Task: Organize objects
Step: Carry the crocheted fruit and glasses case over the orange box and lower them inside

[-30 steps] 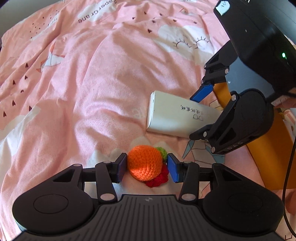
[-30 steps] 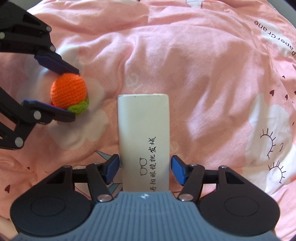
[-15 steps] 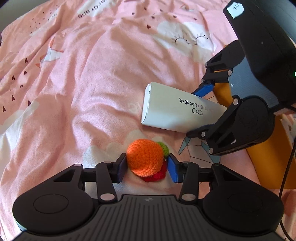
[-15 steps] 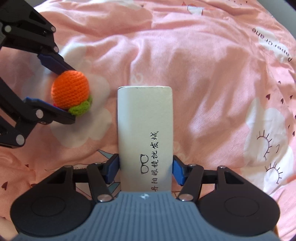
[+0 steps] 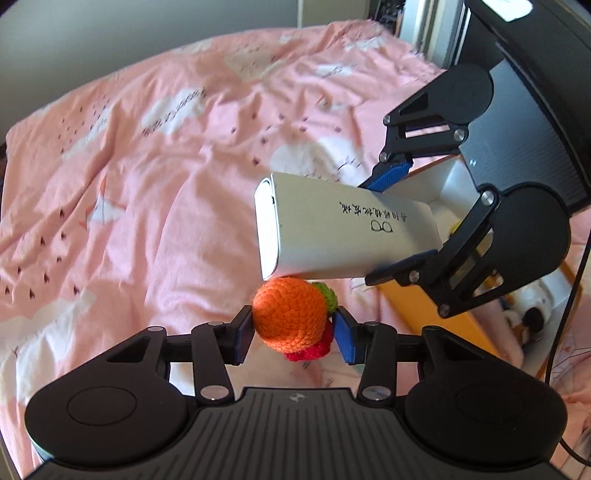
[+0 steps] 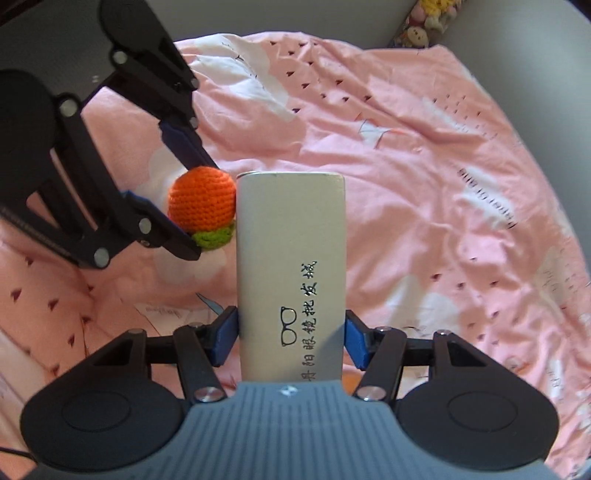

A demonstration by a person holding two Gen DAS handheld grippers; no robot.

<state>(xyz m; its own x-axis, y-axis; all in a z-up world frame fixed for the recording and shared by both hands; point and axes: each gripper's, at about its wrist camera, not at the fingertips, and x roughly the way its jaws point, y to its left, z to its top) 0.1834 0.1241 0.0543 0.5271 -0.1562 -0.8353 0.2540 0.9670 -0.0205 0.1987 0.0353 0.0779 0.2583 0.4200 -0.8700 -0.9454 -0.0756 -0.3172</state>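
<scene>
My left gripper (image 5: pixel 293 332) is shut on an orange crocheted ball (image 5: pixel 290 314) with green and red trim, held above the pink bedsheet. It also shows in the right wrist view (image 6: pixel 201 203). My right gripper (image 6: pixel 290 338) is shut on a white glasses case (image 6: pixel 291 258) with black lettering, also lifted. In the left wrist view the case (image 5: pixel 332 232) hangs just above the ball, touching or nearly touching it. The left gripper (image 6: pixel 192 206) sits at the left of the right wrist view.
A pink bedsheet (image 5: pixel 147 184) with white clouds covers the bed. An orange and white box (image 5: pixel 443 306) stands at the right edge, behind the right gripper (image 5: pixel 399 218). Stuffed toys (image 6: pixel 424 18) lie at the far top of the bed.
Both grippers have lifted their objects off the bedsheet and tilted up. The case and the ball have come closer together, now side by side.
</scene>
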